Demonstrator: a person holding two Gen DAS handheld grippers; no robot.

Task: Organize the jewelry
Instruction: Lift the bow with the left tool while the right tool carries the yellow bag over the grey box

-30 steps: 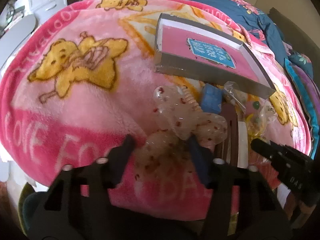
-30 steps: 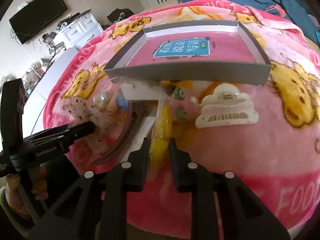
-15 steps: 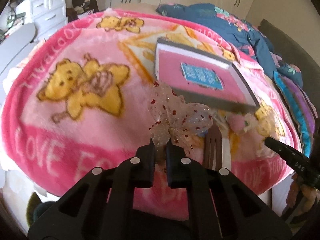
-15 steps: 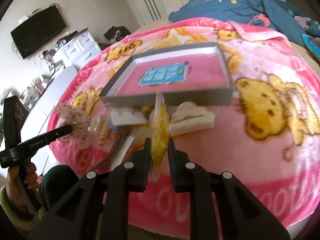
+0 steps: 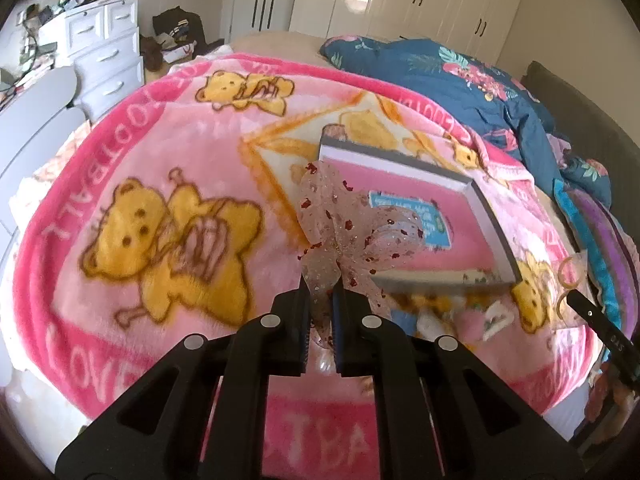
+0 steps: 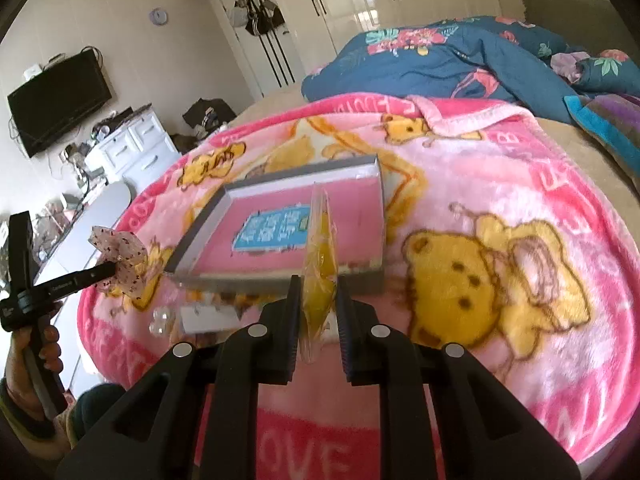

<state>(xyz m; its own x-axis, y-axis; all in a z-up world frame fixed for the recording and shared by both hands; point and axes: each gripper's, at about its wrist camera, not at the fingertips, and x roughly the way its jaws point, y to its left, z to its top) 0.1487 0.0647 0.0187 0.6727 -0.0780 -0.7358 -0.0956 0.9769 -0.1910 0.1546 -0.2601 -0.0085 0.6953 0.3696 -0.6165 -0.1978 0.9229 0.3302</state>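
Nearby, small clutter [image 6: 208, 316] lies just before the gray-rimmed box [image 6: 280, 276].

right gripper [image 6: 317, 294] pinching yellow packet [image 6: 319, 256], grey tray [image 6: 288, 224]

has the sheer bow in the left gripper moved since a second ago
Yes. The bow was lying on the pink blanket among the other pieces; now the left gripper holds it lifted, up in front of the grey tray.

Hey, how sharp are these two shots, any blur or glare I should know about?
Left wrist view: strong fisheye bending, the sheer bow crisp, clutter below the box smeared. Right wrist view: wardrobe doors glare white, the yellow packet sharp.
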